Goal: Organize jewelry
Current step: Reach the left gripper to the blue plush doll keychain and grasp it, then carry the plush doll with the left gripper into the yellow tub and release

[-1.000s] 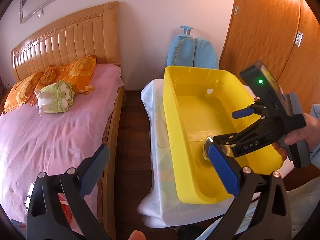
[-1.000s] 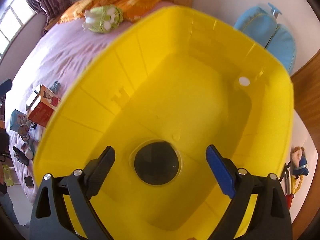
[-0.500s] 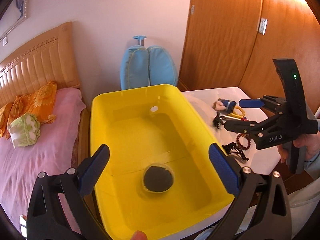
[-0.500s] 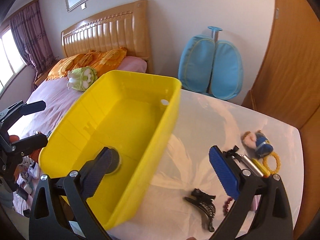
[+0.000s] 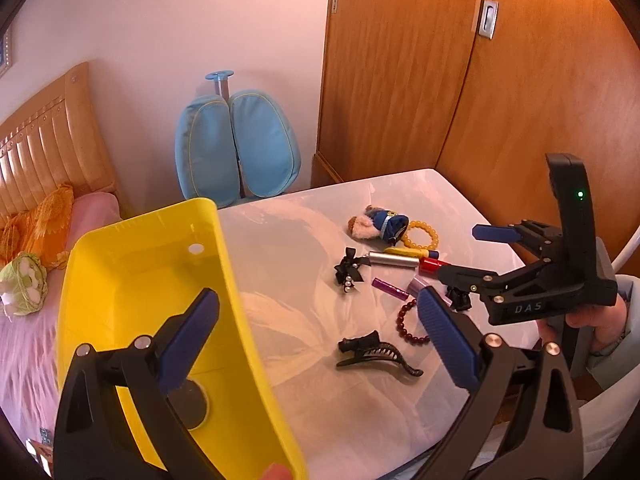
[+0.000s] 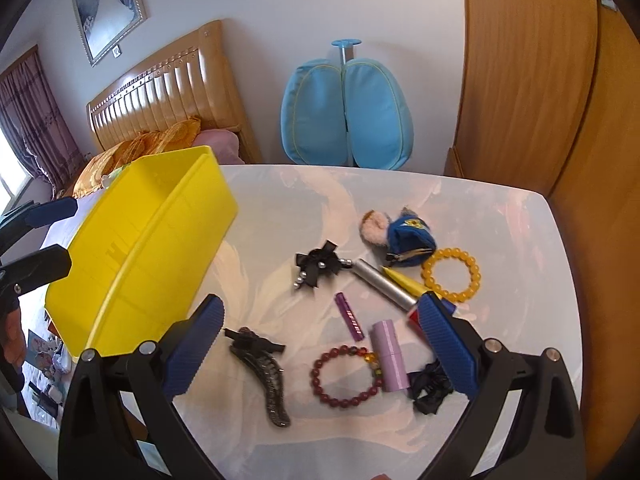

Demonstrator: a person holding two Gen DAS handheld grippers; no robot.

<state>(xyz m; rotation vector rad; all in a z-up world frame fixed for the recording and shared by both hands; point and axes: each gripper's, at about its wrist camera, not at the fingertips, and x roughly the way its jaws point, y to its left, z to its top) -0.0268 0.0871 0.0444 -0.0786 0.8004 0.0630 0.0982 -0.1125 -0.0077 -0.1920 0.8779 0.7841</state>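
Both tools are hanging spread wide and gripping nothing: the left gripper (image 5: 316, 340) over the right wall of the yellow bin (image 6: 132, 256), the right gripper (image 6: 320, 344) above the jewelry on the white table (image 6: 500, 240). Lying loose there are a black claw clip (image 6: 264, 376), dark red bead bracelet (image 6: 346, 376), lilac tube (image 6: 388, 356), purple stick (image 6: 351, 316), black bow (image 6: 318, 264), silver tube (image 6: 384, 284), yellow bead bracelet (image 6: 452, 274) and blue plush charm (image 6: 400, 232). A round dark disc (image 5: 192, 404) is sitting inside the bin.
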